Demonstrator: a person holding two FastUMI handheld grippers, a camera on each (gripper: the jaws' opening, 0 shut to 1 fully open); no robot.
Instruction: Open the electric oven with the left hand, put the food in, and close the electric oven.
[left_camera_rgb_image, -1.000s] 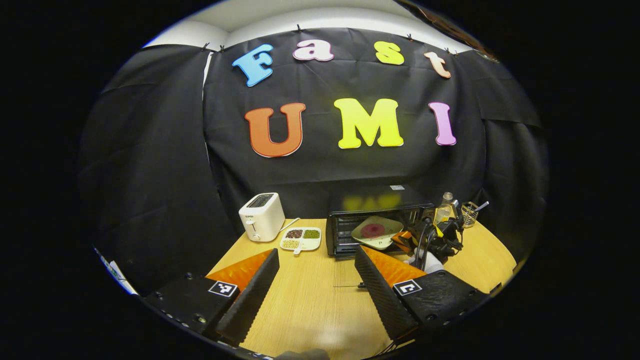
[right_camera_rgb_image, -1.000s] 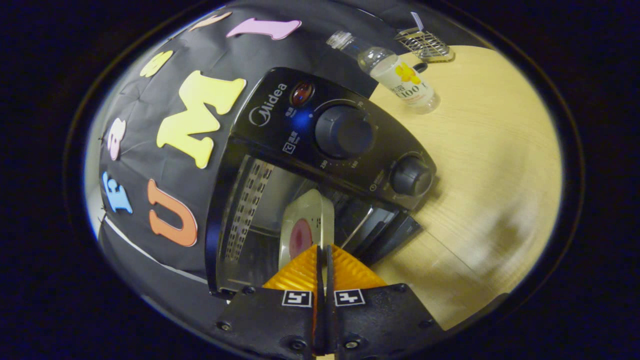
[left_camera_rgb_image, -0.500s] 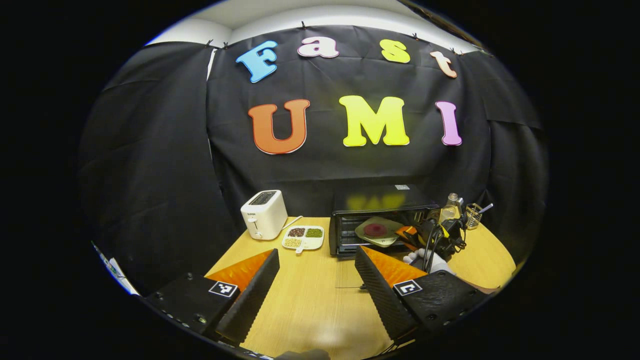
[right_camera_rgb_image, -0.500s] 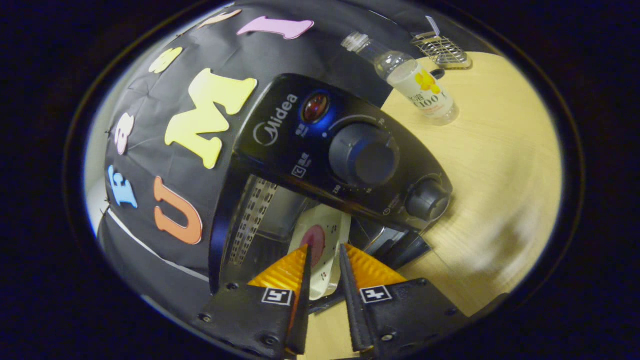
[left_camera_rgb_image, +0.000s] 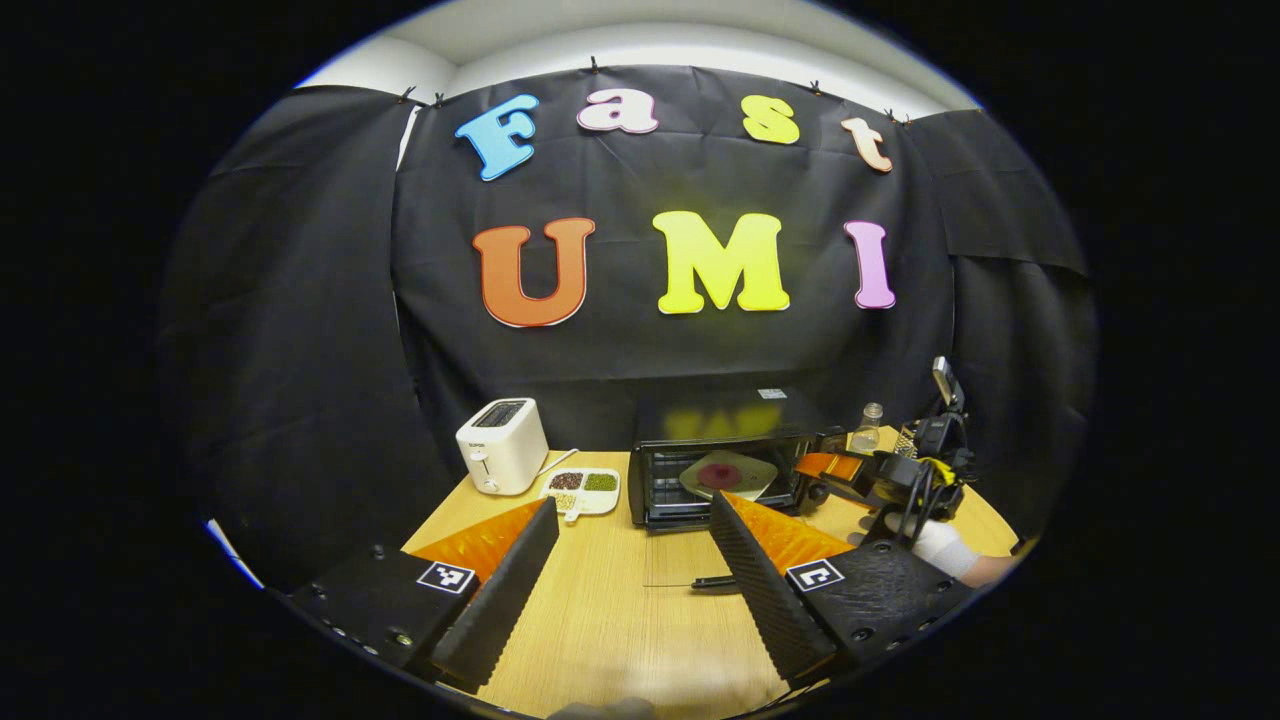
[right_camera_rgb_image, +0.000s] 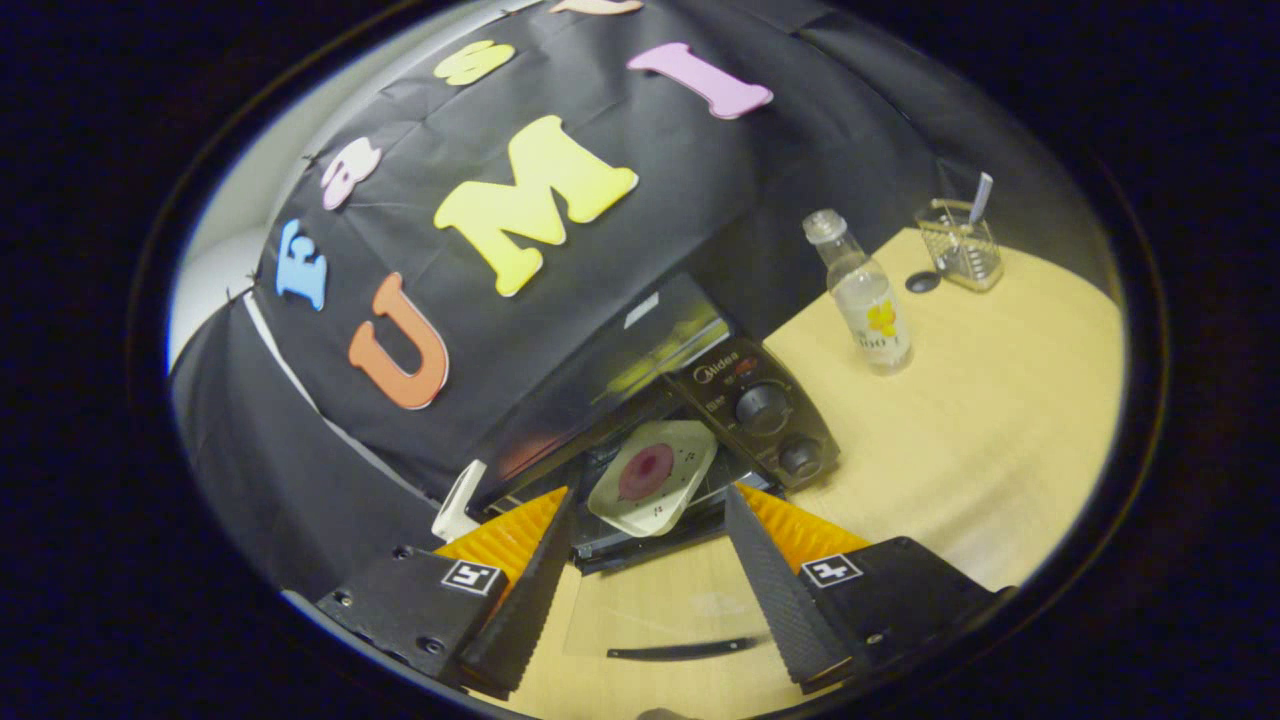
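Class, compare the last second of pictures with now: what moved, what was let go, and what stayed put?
The right tongs let go of the plate, opened and drew back from the oven. The plate rests inside; the oven door stays down. The left tongs stay open, and the toaster stays put.
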